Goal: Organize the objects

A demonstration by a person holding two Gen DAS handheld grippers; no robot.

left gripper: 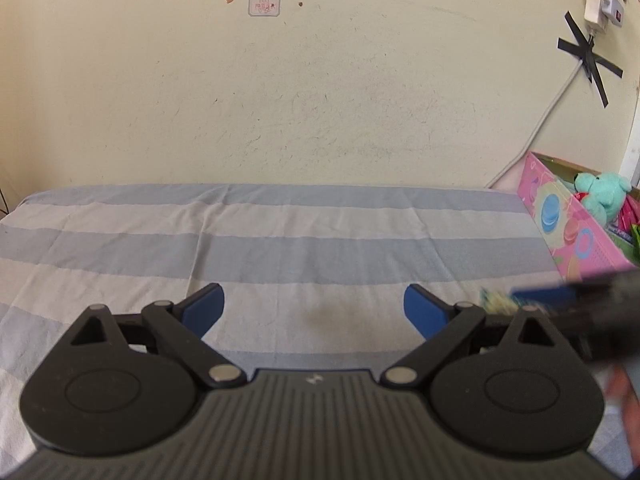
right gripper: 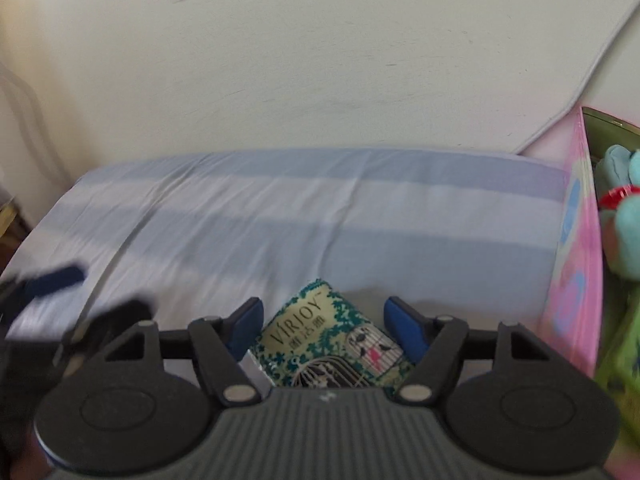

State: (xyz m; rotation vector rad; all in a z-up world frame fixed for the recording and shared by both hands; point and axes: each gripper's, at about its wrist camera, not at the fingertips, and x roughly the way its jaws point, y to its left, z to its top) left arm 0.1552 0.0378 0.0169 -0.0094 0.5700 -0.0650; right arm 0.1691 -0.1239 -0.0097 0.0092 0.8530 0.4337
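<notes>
Green-patterned tissue pack [right gripper: 332, 344] sits right between the spread fingers of the right tool [right gripper: 324, 326], lying on the striped bed sheet [right gripper: 280, 220], fingers apart on either side and not yet pinching it. Left tool [left gripper: 314, 308] hangs wide open over bare sheet, gripping nothing. Off to the right tool's right stands the pink box [right gripper: 580, 272], already holding a teal plush toy [right gripper: 628, 236]. This looks like the grasp step: next, I'd judge, close squarely on the pack, lift, and swing right to the box
</notes>
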